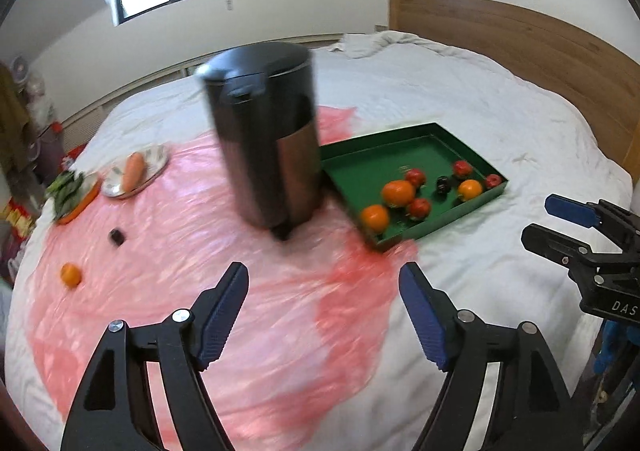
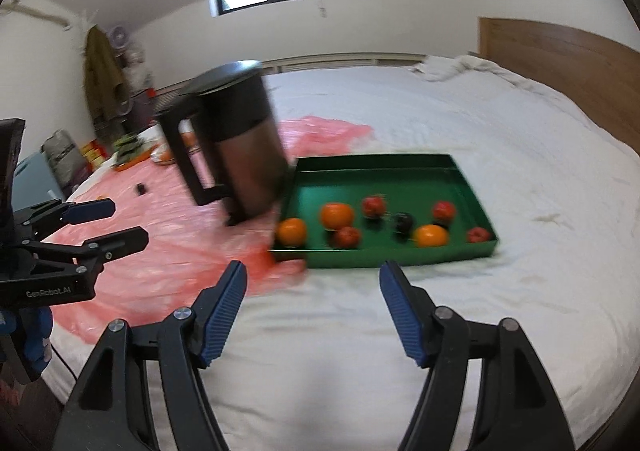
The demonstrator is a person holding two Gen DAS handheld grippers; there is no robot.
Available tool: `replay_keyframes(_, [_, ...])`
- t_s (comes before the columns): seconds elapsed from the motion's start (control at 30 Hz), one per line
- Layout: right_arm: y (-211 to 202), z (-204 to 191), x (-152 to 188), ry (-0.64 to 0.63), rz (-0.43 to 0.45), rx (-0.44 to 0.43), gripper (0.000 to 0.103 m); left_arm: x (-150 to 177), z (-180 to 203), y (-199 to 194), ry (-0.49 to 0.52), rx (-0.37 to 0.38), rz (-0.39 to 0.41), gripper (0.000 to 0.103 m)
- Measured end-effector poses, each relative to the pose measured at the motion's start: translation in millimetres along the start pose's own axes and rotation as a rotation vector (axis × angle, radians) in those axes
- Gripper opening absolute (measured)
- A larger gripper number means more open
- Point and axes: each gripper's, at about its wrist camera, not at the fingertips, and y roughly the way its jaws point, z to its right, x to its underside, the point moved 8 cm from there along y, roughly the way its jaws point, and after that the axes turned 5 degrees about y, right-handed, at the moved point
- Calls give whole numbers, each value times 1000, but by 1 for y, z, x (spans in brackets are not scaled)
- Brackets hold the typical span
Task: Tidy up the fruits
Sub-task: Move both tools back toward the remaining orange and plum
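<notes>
A green tray (image 1: 360,163) (image 2: 460,255) lies on the white bed and holds several fruits: oranges (image 1: 398,193) (image 2: 337,215), small red fruits (image 1: 419,207) (image 2: 374,206) and one dark fruit (image 1: 443,183) (image 2: 403,222). One loose orange (image 1: 71,275) and a small dark fruit (image 1: 116,237) (image 2: 140,188) lie on the pink plastic sheet (image 1: 260,311) at the left. My left gripper (image 1: 324,315) is open and empty above the sheet. My right gripper (image 2: 312,315) is open and empty, just in front of the tray.
A tall dark pedal bin (image 1: 264,131) (image 2: 236,143) stands on the sheet against the tray's left end. A plate with a carrot (image 1: 133,171) and a dish of greens (image 1: 70,191) sit far left. A wooden headboard (image 1: 520,51) runs along the right.
</notes>
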Motion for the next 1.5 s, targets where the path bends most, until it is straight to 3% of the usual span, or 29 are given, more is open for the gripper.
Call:
replay_keyframes(0.9, [46, -206, 0, -225, -34, -254, 103, 119, -223, -53, -301, -282, -23, 73])
replay_keyframes(1.1, [74, -240, -7, -246, -57, -271, 103, 142, -279, -44, -387, -317, -43, 73])
replay_keyframes(1.5, [151, -309, -27, -311, -105, -338, 103, 138, -349, 5, -488, -318, -50, 73])
